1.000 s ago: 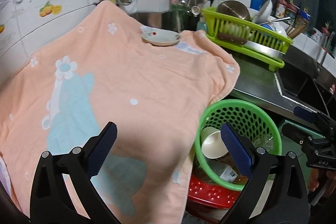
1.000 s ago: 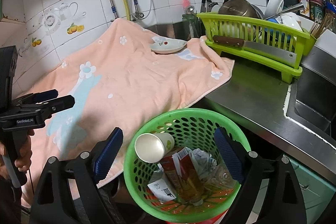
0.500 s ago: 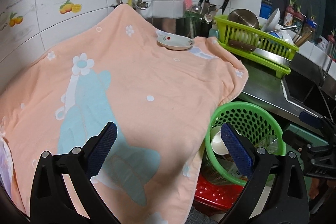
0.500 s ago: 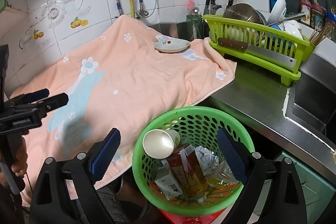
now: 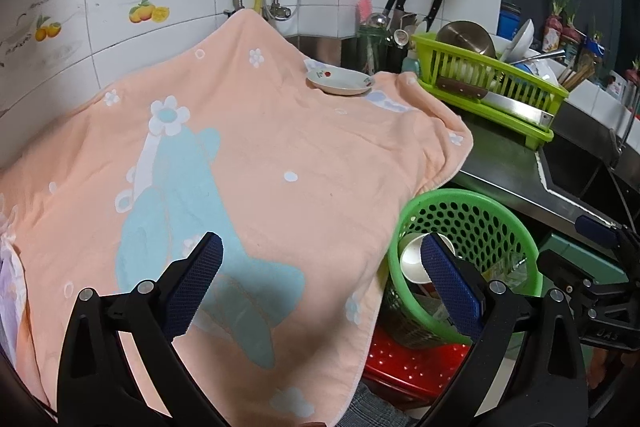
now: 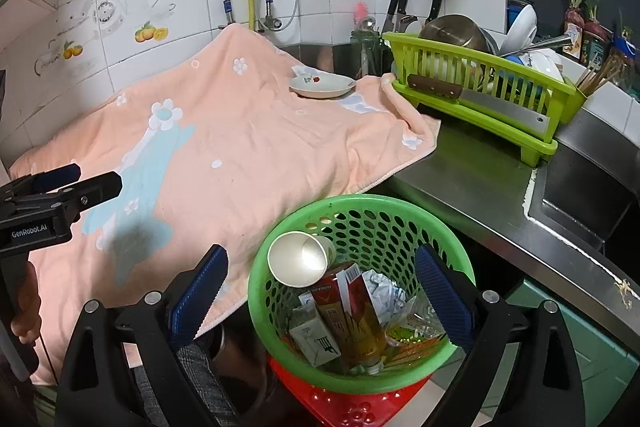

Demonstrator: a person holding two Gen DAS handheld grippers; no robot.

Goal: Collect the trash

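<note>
Over the last second our right gripper (image 6: 320, 291) has eased its jaws wider and both views have drawn back slightly from the counter; nothing sits between the pads, so we judge the last piece dropped. Below and between its fingers, the green basket (image 6: 400, 211) holds a paper cup (image 6: 298, 259), a red carton (image 6: 352, 311) and crumpled paper (image 6: 382, 291). Our left gripper (image 5: 320, 291) hangs apart and empty over the peach towel (image 5: 280, 155), basket to its right.

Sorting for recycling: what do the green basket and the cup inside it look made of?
Green basket: glossy moulded plastic, judging by its even punched holes and shiny rim. Cup: probably paper, with a matte white inside and a thin rolled lip; any coating can't be told.
</note>
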